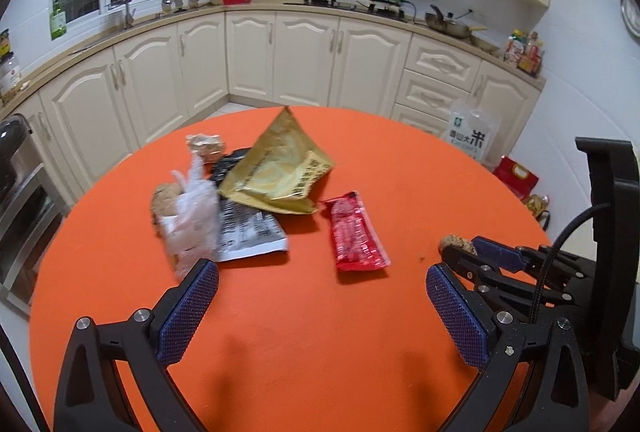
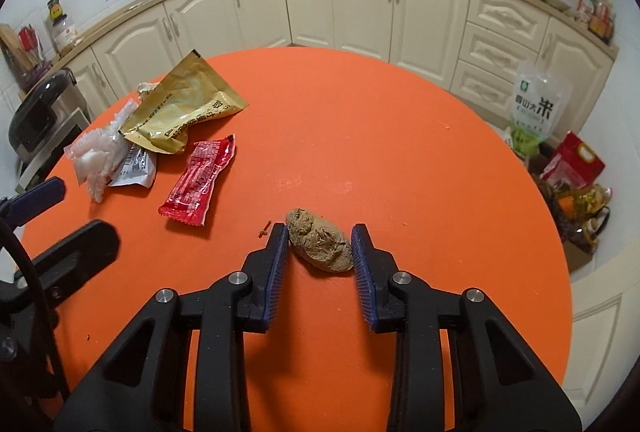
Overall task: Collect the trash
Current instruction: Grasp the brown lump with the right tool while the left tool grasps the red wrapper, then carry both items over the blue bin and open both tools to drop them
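A round orange table (image 2: 400, 136) is seen in a kitchen with cream cabinets (image 2: 360, 0). In the right wrist view, the right gripper (image 2: 320, 232) is lowered to the tabletop with a brown crumbly lump (image 2: 320, 244), apparently a piece of food waste, between its blue-padded fingers (image 2: 278, 272). The jaws are drawn in narrow around the lump; the left pad appears to touch its side and the right pad lies right against its other edge, though a firm squeeze cannot be confirmed. A tiny red scrap (image 2: 265, 227) lies just beside the left fingertip. Further left on the table a cluster of wrappers is gathered: a red snack packet (image 2: 198, 182) nearest, a gold foil bag (image 2: 182, 108) behind it, a black-and-white printed pouch (image 2: 134, 168) partly under the gold bag, and a crumpled clear plastic bag (image 2: 100, 156) at the table's left edge. In the left wrist view, the left gripper (image 1: 320, 280) is held above the table with its jaws spread wide and nothing between them; its left pad (image 1: 188, 312) is near the clear plastic bag, and the red packet lies beyond the gap. The right gripper is visible there at the right edge with the brown lump at its tips. A rice bag (image 2: 534, 104) stands on the floor beyond the table.
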A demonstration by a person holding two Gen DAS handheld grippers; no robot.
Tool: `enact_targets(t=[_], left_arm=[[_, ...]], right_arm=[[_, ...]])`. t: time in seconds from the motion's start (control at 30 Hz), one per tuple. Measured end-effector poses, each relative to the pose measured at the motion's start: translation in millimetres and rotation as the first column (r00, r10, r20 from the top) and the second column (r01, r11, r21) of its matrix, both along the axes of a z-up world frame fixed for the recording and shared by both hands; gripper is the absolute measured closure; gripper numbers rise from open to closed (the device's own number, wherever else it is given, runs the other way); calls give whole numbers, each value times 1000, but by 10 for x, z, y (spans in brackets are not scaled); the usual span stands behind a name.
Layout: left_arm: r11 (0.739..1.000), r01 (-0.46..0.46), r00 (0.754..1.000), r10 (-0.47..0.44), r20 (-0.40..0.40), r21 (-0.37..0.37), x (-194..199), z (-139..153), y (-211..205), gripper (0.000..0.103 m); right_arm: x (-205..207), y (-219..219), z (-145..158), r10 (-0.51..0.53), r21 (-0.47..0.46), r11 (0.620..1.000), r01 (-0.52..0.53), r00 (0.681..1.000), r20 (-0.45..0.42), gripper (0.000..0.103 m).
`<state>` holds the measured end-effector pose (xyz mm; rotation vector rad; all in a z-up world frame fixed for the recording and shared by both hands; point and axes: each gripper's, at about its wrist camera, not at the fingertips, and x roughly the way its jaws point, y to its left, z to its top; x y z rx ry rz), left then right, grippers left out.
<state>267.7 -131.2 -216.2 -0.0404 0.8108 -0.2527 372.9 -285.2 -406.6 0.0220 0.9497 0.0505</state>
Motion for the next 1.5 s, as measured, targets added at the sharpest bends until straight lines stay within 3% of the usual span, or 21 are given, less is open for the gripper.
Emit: enact_targets(t=[0.33, 0.53, 0.67, 0.7, 0.73, 0.87, 1.17, 1.5], left_arm=[[998, 25, 999, -23, -44, 49, 522, -260, -255, 2], [994, 28, 996, -20, -82, 105, 904, -405, -566, 11], [992, 24, 997, -14, -80, 128, 1074, -443, -726, 36], [992, 27, 997, -18, -69, 119, 1047, -446, -747, 58], [993, 40, 997, -32, -74, 108, 1076, -454, -765, 73], [994, 71, 996, -65, -66, 89, 1039, -495, -790, 88], [996, 77, 995, -75, -62, 39, 705, -544, -476, 93], [997, 80, 997, -80, 20, 7, 54, -282, -324, 93]], right_arm=[[-101, -579, 63, -99, 85, 992, 98, 995, 10, 73], [-81, -574, 95, -75, 96, 993, 73, 997, 18, 73], [-62, -563, 72, -75, 109, 991, 73, 997, 18, 73], [-62, -562, 69, -76, 112, 991, 74, 997, 18, 73], [-62, -572, 68, -79, 115, 990, 76, 997, 18, 73], [-83, -606, 84, -90, 124, 988, 87, 996, 21, 73], [-241, -655, 131, -109, 140, 985, 104, 994, 29, 73], [-575, -635, 381, -117, 147, 984, 104, 990, 76, 73]])
